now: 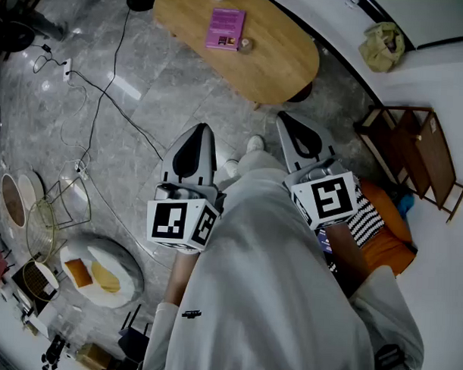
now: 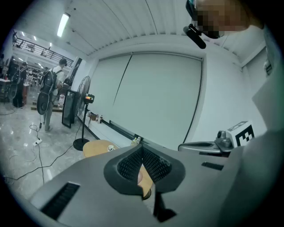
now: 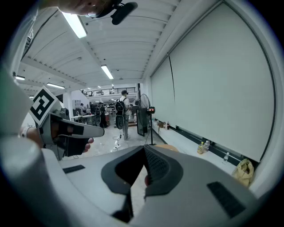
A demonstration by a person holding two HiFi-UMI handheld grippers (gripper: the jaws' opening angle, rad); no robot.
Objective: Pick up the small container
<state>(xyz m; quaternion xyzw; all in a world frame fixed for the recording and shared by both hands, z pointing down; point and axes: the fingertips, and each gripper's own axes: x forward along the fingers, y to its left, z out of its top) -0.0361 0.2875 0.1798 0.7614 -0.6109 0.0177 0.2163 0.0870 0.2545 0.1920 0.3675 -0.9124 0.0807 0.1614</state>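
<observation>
Two grippers are held close to the body. Left gripper [image 1: 201, 134]: fingers [image 2: 155, 165] pressed together, holding nothing. Right gripper [image 1: 288, 122]: fingers [image 3: 157, 166] pressed together, holding nothing. Beneath both lies a grey stone floor [image 1: 182, 88] crossed by a black cable [image 1: 106, 95]. Farther ahead stands an oval wooden table [image 1: 281, 64]. The small container [image 1: 245, 44] rests on it, just beside a purple book [image 1: 225, 28], well apart from both grippers.

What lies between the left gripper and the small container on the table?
Head view: only grey floor and bare wooden table top separate the left gripper from the small container; the purple book sits aside.
</observation>
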